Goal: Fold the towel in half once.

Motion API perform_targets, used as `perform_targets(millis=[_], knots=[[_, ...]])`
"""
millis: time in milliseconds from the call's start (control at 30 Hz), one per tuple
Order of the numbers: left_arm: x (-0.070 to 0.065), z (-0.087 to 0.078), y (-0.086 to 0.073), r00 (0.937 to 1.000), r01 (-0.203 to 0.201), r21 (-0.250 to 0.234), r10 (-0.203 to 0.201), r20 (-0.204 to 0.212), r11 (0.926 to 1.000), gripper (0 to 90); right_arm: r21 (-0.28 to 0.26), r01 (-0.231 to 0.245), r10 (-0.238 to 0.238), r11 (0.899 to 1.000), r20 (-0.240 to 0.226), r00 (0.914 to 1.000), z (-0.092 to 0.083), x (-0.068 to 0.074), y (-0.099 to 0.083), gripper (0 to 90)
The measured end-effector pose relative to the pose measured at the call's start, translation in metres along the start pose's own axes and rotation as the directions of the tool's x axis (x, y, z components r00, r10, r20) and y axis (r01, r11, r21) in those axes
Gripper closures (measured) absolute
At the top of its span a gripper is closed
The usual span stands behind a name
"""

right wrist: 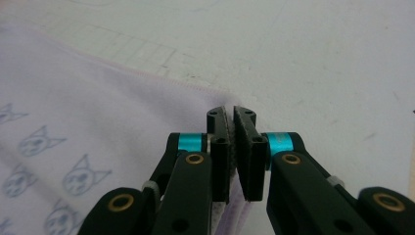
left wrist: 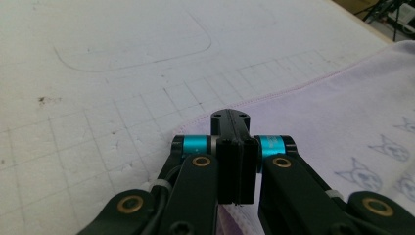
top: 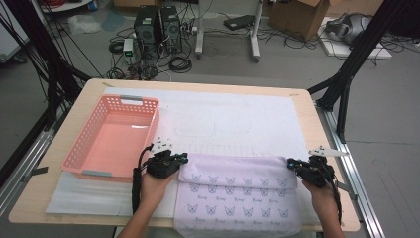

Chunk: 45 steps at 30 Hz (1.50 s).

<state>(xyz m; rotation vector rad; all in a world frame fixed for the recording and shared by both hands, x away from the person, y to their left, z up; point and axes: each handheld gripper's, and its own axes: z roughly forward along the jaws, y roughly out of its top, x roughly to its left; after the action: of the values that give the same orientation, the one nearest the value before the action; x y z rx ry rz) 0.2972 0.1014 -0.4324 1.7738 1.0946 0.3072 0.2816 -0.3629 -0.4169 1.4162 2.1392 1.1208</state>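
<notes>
Towel [top: 240, 198] work is in hand: a lilac cloth printed with small cat faces lies at the near edge of the surface [top: 307, 106], its lower part hanging over that edge and its far edge doubled back into a fold. Each end of that fold is held by a gripper. The left gripper [left wrist: 234, 147] has its jaws pressed together on the towel's left corner; in the left gripper view the cloth runs in under the pads and shows again below them. The right gripper [right wrist: 234, 147] pinches the right corner, with a thin seam of lilac cloth caught between jaws that stand almost shut.

Holding both corners at once keeps the folded edge straight and taut between the hands, so it can be carried across the cloth as one line instead of sagging in the middle. The grippers sit level with each other and well apart, at the towel's full width, which suits an even fold.

A pink basket [top: 84, 148] stands empty to the left, just beside the left gripper; it is likely where the folded towel is meant to go.
</notes>
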Motion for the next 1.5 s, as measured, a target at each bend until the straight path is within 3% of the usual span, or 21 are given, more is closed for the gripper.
perform_targets(millis=[67, 133, 167, 200, 233, 300, 333, 400, 467, 600, 667, 833, 1033, 1133, 1233, 1500], knots=[[0.000, -0.005, -0.002, 0.9999, 0.002, -0.009, -0.002, 0.014, 1.0000, 89.8, -0.028, 0.002, -0.002, 1.000, -0.009, 1.0000, -0.009, 0.003, -0.004, 85.1], [0.000, -0.004, -0.005, 0.9999, -0.009, -0.005, 0.009, -0.010, 0.9999, 89.5, -0.044, 0.002, -0.003, 0.999, -0.017, 0.9999, -0.016, 0.005, -0.008, 85.0], [0.002, -0.002, -0.007, 0.9996, -0.006, -0.006, 0.005, -0.029, 1.0000, 83.8, -0.040, 0.003, -0.004, 0.999, -0.020, 0.9998, -0.017, 0.006, -0.010, 84.9], [0.004, 0.002, -0.007, 0.9992, 0.009, 0.006, -0.009, -0.040, 0.9999, 70.6, -0.036, 0.006, -0.007, 0.999, -0.021, 0.9998, -0.017, 0.006, -0.011, 84.9], [0.005, 0.005, -0.007, 0.9988, 0.025, 0.007, -0.025, -0.042, 0.9997, 63.2, -0.027, 0.000, 0.000, 1.000, -0.021, 0.9998, -0.016, 0.006, -0.013, 84.8], [0.006, 0.008, -0.007, 0.9986, 0.023, 0.001, -0.023, -0.047, 0.9997, 59.6, -0.029, 0.006, -0.007, 1.000, -0.023, 0.9997, -0.014, 0.006, -0.013, 84.8], [0.007, 0.017, -0.006, 0.9970, 0.025, 0.014, -0.023, -0.074, 0.9996, 56.3, -0.027, 0.009, -0.010, 1.000, -0.025, 0.9996, -0.011, 0.008, -0.014, 84.8], [0.009, 0.025, -0.007, 0.9958, 0.041, 0.048, -0.037, -0.084, 0.9980, 57.3, -0.031, 0.010, -0.011, 0.999, -0.029, 0.9995, -0.010, 0.008, -0.015, 84.8], [0.010, 0.028, -0.006, 0.9953, 0.048, 0.074, -0.041, -0.088, 0.9961, 66.5, -0.032, 0.005, -0.006, 0.999, -0.031, 0.9995, -0.009, 0.008, -0.016, 84.7], [0.004, 0.030, -0.005, 0.9951, -0.002, 0.110, 0.012, -0.098, 0.9940, 82.9, -0.037, 0.004, -0.005, 0.999, -0.032, 0.9995, -0.007, 0.006, -0.018, 84.7], [0.003, 0.029, -0.005, 0.9958, -0.005, 0.096, 0.013, -0.090, 0.9954, 85.4, -0.043, -0.006, 0.005, 0.999, -0.030, 0.9995, -0.008, 0.004, -0.018, 84.7], [0.002, 0.013, -0.001, 0.9981, 0.022, 0.005, -0.022, -0.058, 0.9997, 86.4, -0.070, -0.006, 0.005, 0.998, -0.017, 0.9998, -0.013, 0.006, -0.020, 84.8], [-0.007, -0.019, 0.002, 0.9997, 0.022, -0.084, -0.022, 0.006, 0.9963, 86.3, -0.106, 0.002, -0.004, 0.994, -0.023, 0.9997, -0.030, 0.012, -0.019, 84.8], [-0.012, -0.033, -0.002, 0.9997, 0.004, -0.093, -0.002, 0.024, 0.9956, 86.3, -0.122, 0.007, -0.010, 0.993, -0.027, 0.9996, -0.043, 0.016, -0.020, 84.9], [-0.015, -0.044, -0.011, 0.9983, 0.016, -0.091, -0.011, 0.057, 0.9958, 86.3, -0.104, 0.005, -0.009, 0.995, -0.034, 0.9994, -0.052, 0.020, -0.029, 84.9], [-0.022, -0.054, -0.045, 0.9972, 0.021, -0.009, -0.020, 0.072, 0.9997, 86.3, -0.042, -0.007, 0.006, 0.999, -0.041, 0.9992, -0.066, 0.032, -0.062, 84.8]])
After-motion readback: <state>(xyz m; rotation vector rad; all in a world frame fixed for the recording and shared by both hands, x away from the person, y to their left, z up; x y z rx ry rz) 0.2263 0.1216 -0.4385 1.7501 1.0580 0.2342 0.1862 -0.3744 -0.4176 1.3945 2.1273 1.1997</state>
